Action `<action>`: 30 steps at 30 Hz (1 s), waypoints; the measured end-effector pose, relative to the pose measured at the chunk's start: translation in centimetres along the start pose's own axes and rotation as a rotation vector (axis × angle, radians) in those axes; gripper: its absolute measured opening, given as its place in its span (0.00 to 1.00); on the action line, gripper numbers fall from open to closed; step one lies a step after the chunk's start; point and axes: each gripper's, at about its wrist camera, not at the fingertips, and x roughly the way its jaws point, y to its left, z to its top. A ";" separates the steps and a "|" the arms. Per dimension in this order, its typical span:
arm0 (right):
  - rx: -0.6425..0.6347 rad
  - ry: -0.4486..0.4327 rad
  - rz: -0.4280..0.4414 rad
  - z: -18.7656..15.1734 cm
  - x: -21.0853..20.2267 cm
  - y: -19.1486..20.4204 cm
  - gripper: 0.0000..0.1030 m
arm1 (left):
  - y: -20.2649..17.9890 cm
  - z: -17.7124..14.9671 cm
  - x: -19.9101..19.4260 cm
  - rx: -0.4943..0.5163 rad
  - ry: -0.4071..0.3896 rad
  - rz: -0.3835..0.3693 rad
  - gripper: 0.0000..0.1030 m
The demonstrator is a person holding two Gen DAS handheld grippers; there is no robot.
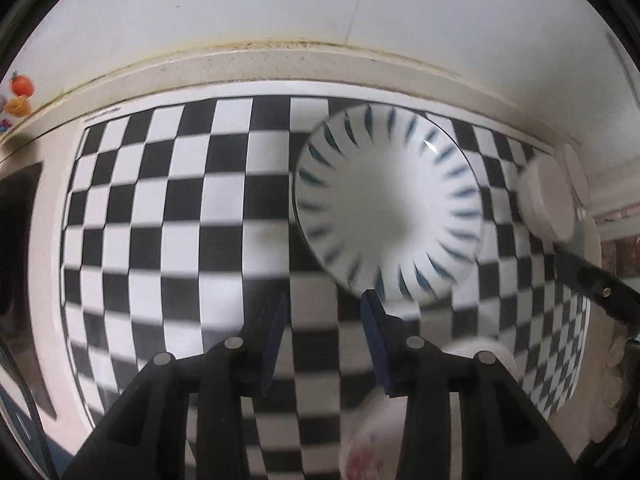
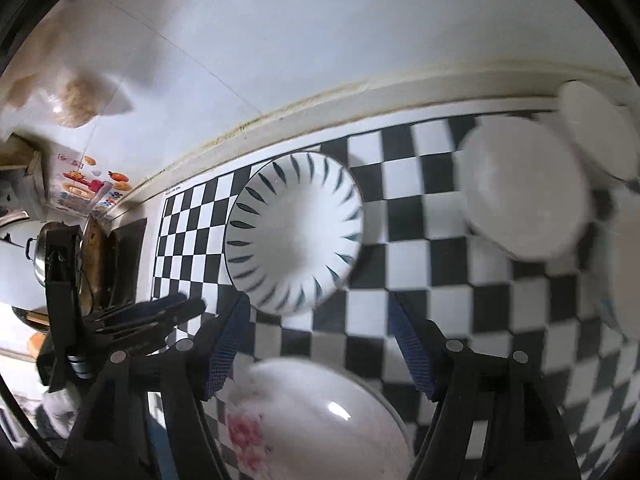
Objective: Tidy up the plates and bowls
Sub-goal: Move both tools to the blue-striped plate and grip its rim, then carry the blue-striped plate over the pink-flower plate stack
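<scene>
Both views blurred. Striped bowl (image 1: 388,204) sits upright on the checkered mat (image 1: 160,220), toward the wall side. Left gripper (image 1: 324,336) hangs just in front of its near rim, jaws partly apart, nothing between them. Right gripper (image 2: 320,344) has jaws wide apart, empty, over the mat between the striped bowl (image 2: 294,232) and a floral plate (image 2: 316,420) (pink print near its edge). Plain white bowl (image 2: 524,192) lies to the right, near the wall.
</scene>
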 end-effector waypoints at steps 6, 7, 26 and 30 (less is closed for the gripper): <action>0.092 0.147 -0.022 4.7 6.5 -2.2 0.71 | 3.7 4.5 5.0 -0.126 0.119 -0.170 0.33; 0.104 0.162 -0.019 5.1 7.4 -2.3 0.71 | 4.0 5.0 5.6 -0.144 0.127 -0.194 0.33; 0.225 0.180 0.017 3.9 10.8 -5.5 0.11 | 3.8 5.6 6.3 -0.113 0.126 -0.193 0.15; 0.214 0.156 0.023 3.5 9.6 -5.6 0.11 | 2.4 5.1 6.1 -0.096 0.109 -0.192 0.15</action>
